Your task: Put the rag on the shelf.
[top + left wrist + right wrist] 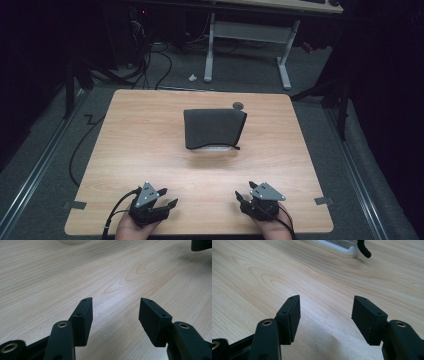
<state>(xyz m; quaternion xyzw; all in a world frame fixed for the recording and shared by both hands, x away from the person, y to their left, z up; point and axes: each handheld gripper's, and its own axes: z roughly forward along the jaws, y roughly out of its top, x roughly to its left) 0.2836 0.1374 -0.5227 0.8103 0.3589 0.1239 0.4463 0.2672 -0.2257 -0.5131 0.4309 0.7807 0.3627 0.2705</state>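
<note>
Two hands at the near edge of the table [150, 130], one black gripper in each. Left gripper [168, 198] at the near left, low over the wood. Jaws wide apart, nothing between, just bare wood seen in the left gripper view [115, 307]. Right gripper [246, 193] at the near right, low over the wood too. Jaws apart as well, nothing between, bare wood again in the right gripper view [325, 305]. Grey three-cornered plates on top of both, cables trailing back toward the person.

Farther on, in the middle of the table, a dark grey cloth [212, 127] draped over a white thing [216, 148]. Only a thin white edge peeking out at the near side. Black cord [235, 147] hanging at the near right corner of the cloth, its end seen in the right gripper view [364, 250] beside the white edge [334, 247]. Cloth well apart from both grippers.

Small dark round spot [238, 105] just behind the cloth, near the far edge of the table.

Beyond the table, grey floor, black cables and the white legs of a desk [250, 35].
</note>
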